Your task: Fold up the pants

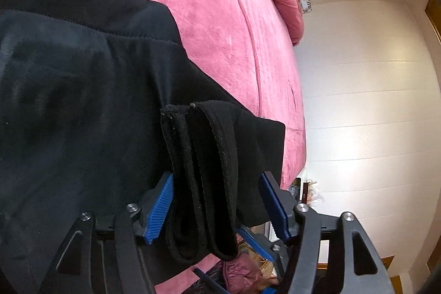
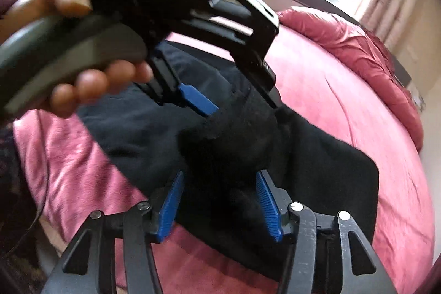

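The pants (image 1: 82,90) were spread on the bed (image 1: 209,18), reaching its near edge. A bundle of their folded layers was set between the left gripper's (image 1: 216,208) parted jaws. A quilt (image 2: 358,46) was heaped at the bed's far side.

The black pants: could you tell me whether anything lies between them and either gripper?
Nothing visible does. A fold of the black pants already sits between the left gripper's open jaws, and the right gripper likewise straddles the cloth.
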A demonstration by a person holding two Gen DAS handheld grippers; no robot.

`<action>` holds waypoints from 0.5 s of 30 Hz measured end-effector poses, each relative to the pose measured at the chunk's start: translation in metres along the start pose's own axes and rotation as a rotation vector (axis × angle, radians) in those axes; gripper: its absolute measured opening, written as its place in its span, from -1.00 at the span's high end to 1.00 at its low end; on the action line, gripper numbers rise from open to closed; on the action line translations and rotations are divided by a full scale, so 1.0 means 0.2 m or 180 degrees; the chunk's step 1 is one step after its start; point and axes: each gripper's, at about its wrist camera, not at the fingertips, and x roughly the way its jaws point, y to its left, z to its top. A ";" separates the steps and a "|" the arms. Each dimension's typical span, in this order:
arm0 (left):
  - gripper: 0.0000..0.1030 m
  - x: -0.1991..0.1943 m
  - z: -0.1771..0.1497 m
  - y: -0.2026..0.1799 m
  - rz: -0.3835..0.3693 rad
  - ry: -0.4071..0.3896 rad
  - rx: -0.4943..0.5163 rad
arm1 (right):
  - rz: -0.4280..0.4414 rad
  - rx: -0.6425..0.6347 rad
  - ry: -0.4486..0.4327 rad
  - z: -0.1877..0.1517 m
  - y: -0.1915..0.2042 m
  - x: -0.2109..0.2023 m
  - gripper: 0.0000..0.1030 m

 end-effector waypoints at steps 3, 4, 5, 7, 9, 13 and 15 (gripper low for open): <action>-0.29 0.00 -0.02 0.02 0.0048 0.0106 0.0010 | 0.0039 0.0131 0.0057 -0.03 -0.06 -0.03 -0.10; -0.29 0.02 -0.03 0.01 0.0096 0.0135 0.0052 | -0.0012 0.0241 0.0119 -0.05 -0.10 -0.04 -0.11; -0.29 0.04 -0.04 -0.01 0.0157 0.0148 0.0110 | -0.0079 0.0310 0.0171 -0.07 -0.13 -0.04 -0.12; -0.26 0.06 -0.05 -0.05 0.0268 0.0156 0.0228 | -0.0307 0.0461 0.0329 -0.12 -0.21 -0.05 -0.12; -0.23 0.08 -0.07 -0.10 0.0335 0.0149 0.0368 | -0.0493 0.0610 0.0440 -0.15 -0.28 -0.05 -0.12; 0.40 0.10 -0.06 -0.18 0.0570 0.0156 0.0617 | -0.0836 0.0804 0.0603 -0.22 -0.40 -0.08 -0.22; 0.54 0.09 -0.06 -0.21 0.0660 0.0119 0.0761 | -0.0893 0.0900 0.0637 -0.25 -0.44 -0.11 -0.24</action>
